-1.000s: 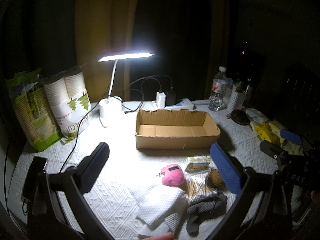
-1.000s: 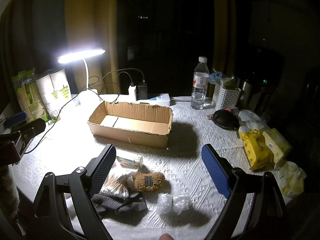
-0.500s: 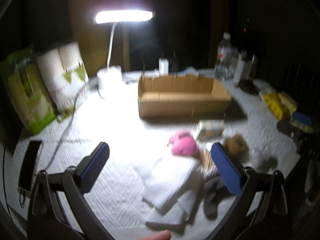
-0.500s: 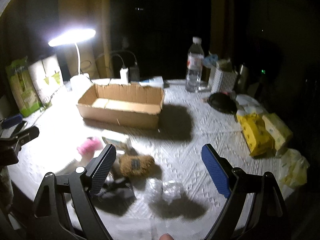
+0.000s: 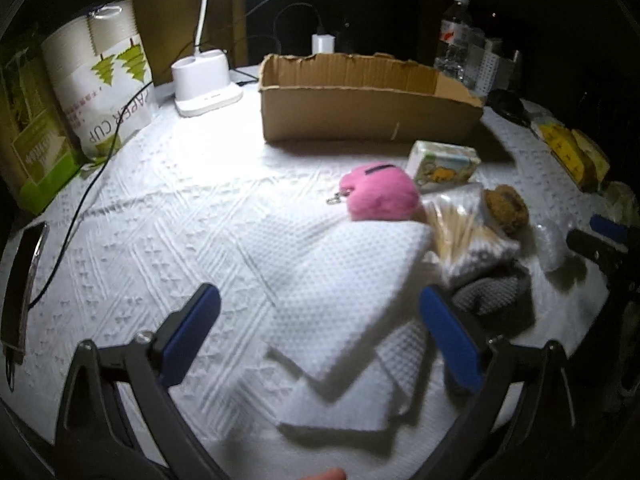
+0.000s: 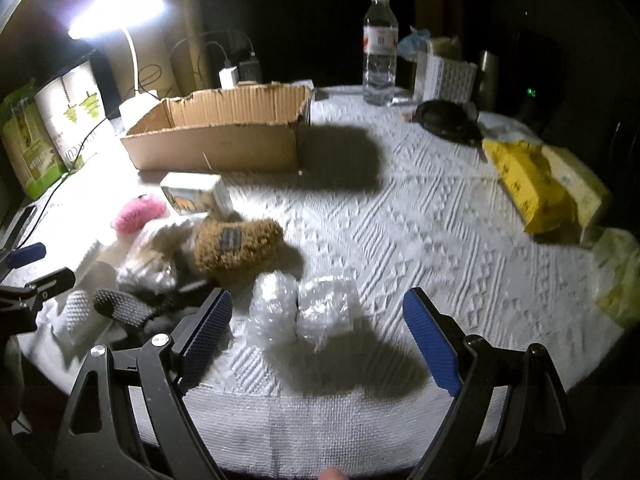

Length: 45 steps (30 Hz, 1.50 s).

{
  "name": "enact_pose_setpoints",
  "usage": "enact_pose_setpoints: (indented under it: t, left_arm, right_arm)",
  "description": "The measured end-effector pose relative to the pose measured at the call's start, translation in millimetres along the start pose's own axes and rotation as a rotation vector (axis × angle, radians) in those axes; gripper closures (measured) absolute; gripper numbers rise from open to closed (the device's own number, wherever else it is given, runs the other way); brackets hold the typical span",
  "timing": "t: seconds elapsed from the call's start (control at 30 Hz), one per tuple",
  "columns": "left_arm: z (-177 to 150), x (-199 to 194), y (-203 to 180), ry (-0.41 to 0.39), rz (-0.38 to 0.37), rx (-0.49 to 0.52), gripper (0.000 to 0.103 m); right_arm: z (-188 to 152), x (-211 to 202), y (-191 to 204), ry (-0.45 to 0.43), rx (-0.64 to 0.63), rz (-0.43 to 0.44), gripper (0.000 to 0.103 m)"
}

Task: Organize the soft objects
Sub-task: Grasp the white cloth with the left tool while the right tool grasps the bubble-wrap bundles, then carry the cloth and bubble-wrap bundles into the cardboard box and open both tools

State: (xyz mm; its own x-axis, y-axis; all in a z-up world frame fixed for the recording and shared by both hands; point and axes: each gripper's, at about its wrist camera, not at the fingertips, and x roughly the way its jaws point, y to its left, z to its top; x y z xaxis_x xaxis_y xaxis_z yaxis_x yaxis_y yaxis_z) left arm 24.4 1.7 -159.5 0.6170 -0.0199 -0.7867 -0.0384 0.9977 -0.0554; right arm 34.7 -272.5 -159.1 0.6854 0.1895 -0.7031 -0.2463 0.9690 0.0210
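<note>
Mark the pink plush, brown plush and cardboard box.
pink plush (image 5: 382, 196), left wrist view, middle of its body
brown plush (image 6: 236, 250), right wrist view, fuzzy front beside its dark label
cardboard box (image 5: 360, 118), left wrist view, bare front wall

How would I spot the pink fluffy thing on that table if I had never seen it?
Start at the long open cardboard box in the middle of the white table, then look in front of it at the heap of small items. The pink plush lies at the heap's edge, between a small printed tissue pack and folded white cloths. It alone is bright pink, with a metal keyring clip.
</note>
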Motion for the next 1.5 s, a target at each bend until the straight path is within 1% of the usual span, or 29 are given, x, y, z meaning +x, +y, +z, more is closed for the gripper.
enact_pose_setpoints:
  t: [0.03, 0.1, 0.17, 0.23, 0.27, 0.3, 0.33, 0.37, 0.4, 0.43, 0.5, 0.53, 0.57, 0.63, 0.7, 0.77, 0.87, 1.17, 1.33, 1.5]
  left_arm:
    - [1.3, 3.9, 2.2, 0.005, 0.000, -0.005, 0.010]
    - [3.9, 10.1, 4.9, 0.016, -0.007, -0.009, 0.013]
    - [6.7, 18.0, 5.4, 0.034, -0.011, 0.009, 0.018]
    - [10.2, 22.5, 7.2, 0.046, -0.031, 0.013, 0.035]
    - [11.7, 23.7, 8.2, 0.048, -0.051, 0.009, 0.040]
    - [13.2, 25.2, 9.6, 0.050, -0.082, 0.005, 0.049]
    - [14.2, 26.8, 10.2, 0.053, -0.101, 0.005, 0.054]
    - [15.4, 28.6, 10.0, 0.058, -0.108, 0.008, 0.059]
    - [16.2, 30.3, 9.8, 0.063, -0.118, 0.012, 0.061]
    - [17.0, 32.4, 10.9, 0.069, -0.142, 0.007, 0.066]
    - [18.1, 34.9, 13.6, 0.079, -0.173, -0.007, 0.071]
    - [18.8, 35.3, 14.2, 0.083, -0.179, -0.006, 0.079]
    - [19.1, 35.0, 15.0, 0.081, -0.192, -0.004, 0.083]
    - [20.9, 32.3, 17.3, 0.077, -0.212, -0.007, 0.089]
    - [22.3, 29.1, 19.0, 0.068, -0.217, 0.000, 0.095]
    - [24.4, 23.4, 23.0, 0.055, -0.230, -0.006, 0.096]
    - [27.8, 12.4, 28.2, 0.035, -0.255, -0.015, 0.096]
    - [40.7, -17.3, 43.5, -0.039, -0.266, -0.024, 0.096]
    - [58.4, -36.7, 47.5, -0.103, -0.267, -0.023, 0.096]
    - [79.3, -47.8, 48.4, -0.158, -0.265, -0.021, 0.096]
  right_arm:
    - [-0.9, 2.1, -1.0, 0.002, 0.004, 0.004, 0.014]
    - [-1.8, 4.1, -2.8, 0.001, 0.010, 0.018, 0.014]
    - [-1.7, 8.0, -4.4, -0.003, 0.013, 0.031, 0.014]
    - [-1.6, 13.0, -5.6, 0.007, 0.016, 0.037, 0.014]
    - [-1.2, 15.1, -5.8, 0.012, 0.019, 0.042, 0.014]
    - [-1.2, 17.8, -6.6, 0.017, 0.025, 0.055, 0.014]
    - [-0.9, 20.0, -6.9, 0.022, 0.028, 0.062, 0.014]
    - [-0.9, 22.3, -7.4, 0.027, 0.032, 0.070, 0.019]
    - [-1.0, 24.9, -7.5, 0.034, 0.034, 0.077, 0.023]
    - [-0.8, 27.0, -7.2, 0.041, 0.034, 0.078, 0.028]
    - [-1.7, 30.1, -4.9, 0.050, 0.029, 0.088, 0.030]
    - [-2.6, 30.7, -2.6, 0.054, 0.023, 0.091, 0.032]
    - [-3.1, 31.4, -1.1, 0.056, 0.019, 0.101, 0.038]
    - [-3.4, 31.1, 1.0, 0.053, 0.013, 0.098, 0.041]
    - [-2.9, 29.5, 1.7, 0.048, 0.011, 0.098, 0.045]
    - [-1.3, 26.9, 2.3, 0.042, 0.009, 0.097, 0.048]
    - [1.9, 19.7, 3.0, 0.022, 0.005, 0.085, 0.049]
    - [20.6, -8.8, 6.2, -0.058, -0.008, 0.066, 0.049]
    - [34.7, -17.5, 8.9, -0.091, -0.017, 0.067, 0.049]
    - [53.2, -22.7, 9.5, -0.127, -0.027, 0.076, 0.049]
